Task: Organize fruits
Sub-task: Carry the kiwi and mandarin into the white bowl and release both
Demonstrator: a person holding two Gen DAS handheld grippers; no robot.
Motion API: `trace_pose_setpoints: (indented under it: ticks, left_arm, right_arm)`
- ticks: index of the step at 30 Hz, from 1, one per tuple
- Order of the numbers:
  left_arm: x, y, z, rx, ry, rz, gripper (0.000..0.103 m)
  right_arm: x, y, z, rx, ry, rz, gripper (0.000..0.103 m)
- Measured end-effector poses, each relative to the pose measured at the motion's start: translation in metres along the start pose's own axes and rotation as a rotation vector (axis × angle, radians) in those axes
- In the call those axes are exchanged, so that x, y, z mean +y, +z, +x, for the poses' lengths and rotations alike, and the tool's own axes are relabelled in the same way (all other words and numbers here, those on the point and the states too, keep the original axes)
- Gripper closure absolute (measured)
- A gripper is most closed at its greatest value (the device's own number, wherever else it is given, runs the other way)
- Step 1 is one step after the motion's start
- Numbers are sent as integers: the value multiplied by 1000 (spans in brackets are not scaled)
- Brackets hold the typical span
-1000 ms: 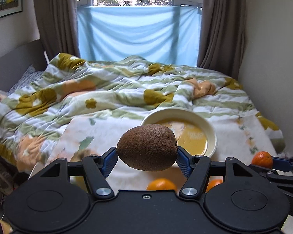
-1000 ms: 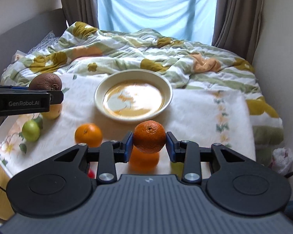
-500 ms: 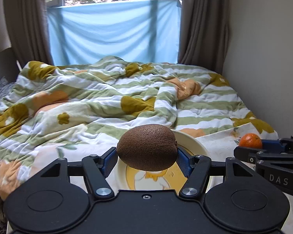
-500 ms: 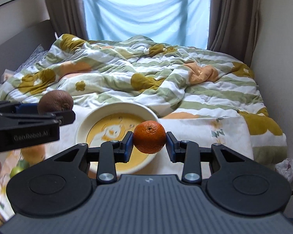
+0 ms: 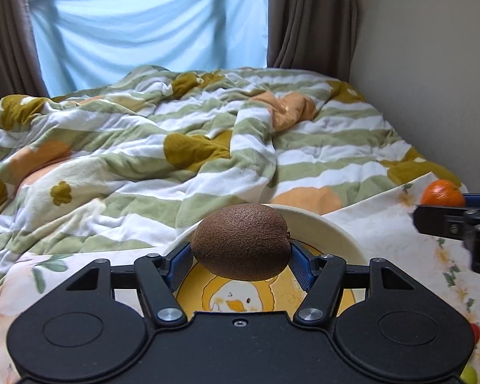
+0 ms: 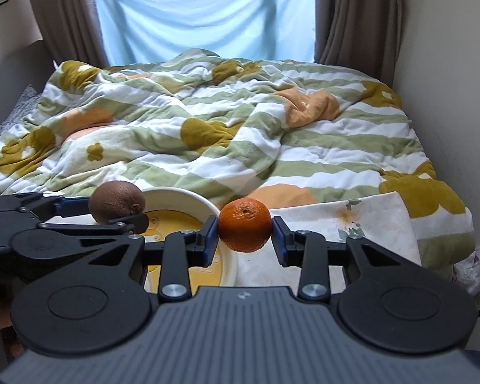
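Note:
My left gripper (image 5: 240,259) is shut on a brown kiwi (image 5: 241,242) and hovers over the white bowl (image 5: 329,233) with a yellow duck picture inside. My right gripper (image 6: 244,232) is shut on an orange mandarin (image 6: 244,225), held just right of the bowl's rim (image 6: 188,198). In the right wrist view the left gripper (image 6: 121,212) with its kiwi (image 6: 116,202) shows at the left, over the bowl. In the left wrist view the mandarin (image 5: 442,193) and the right gripper's fingers (image 5: 444,222) show at the right edge.
The bowl stands on a floral cloth (image 6: 361,224) at the foot of a bed. A rumpled striped quilt (image 5: 176,147) covers the bed behind it. A wall (image 5: 432,64) runs along the right side; curtains and a blue-draped window stand at the back.
Both grippers have moved forward toward the bowl, each carrying its fruit. The loose fruits on the cloth have dropped out of view. The bowl now lies directly beneath the kiwi.

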State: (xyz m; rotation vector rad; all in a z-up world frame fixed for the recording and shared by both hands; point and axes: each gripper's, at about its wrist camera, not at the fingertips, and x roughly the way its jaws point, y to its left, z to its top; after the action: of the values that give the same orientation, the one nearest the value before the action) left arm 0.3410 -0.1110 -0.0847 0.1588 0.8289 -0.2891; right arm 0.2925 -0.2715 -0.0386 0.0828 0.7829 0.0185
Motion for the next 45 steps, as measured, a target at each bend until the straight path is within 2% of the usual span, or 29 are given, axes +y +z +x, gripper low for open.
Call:
trace_pose_setpoints:
  ticks: [9,16,17,18,20,30,37,45]
  left_arm:
    - [-8,-7,27,45,4,62,34]
    - [-7,-11,36,69,-9,72,33]
    - [-7,-11,34,64,-10,72,28]
    - [-7,-10,31,52,-8,73,15]
    - [-5,-9,21,21,-11,73,2]
    - [31,-17,-30,7,2,-31,1]
    - [51,-33,-59,7,30,-95,1]
    - [61,-48,-74,18,48,-130,1]
  right_arm:
    - [-8,-2,16,35,-14,22,52]
    - [-9,0,21,47,-10,34,52]
    - [-10,-1,21,47,-10,34,52]
    - [-10,-1,21,47,-10,33,52]
    - [-10,0,20,45,-9,33,52]
    - [1,2,21,38,66,-23,52]
    - [27,-7,46,59,131,-121,52]
    - [46,-22,78,78,149,-211,52]
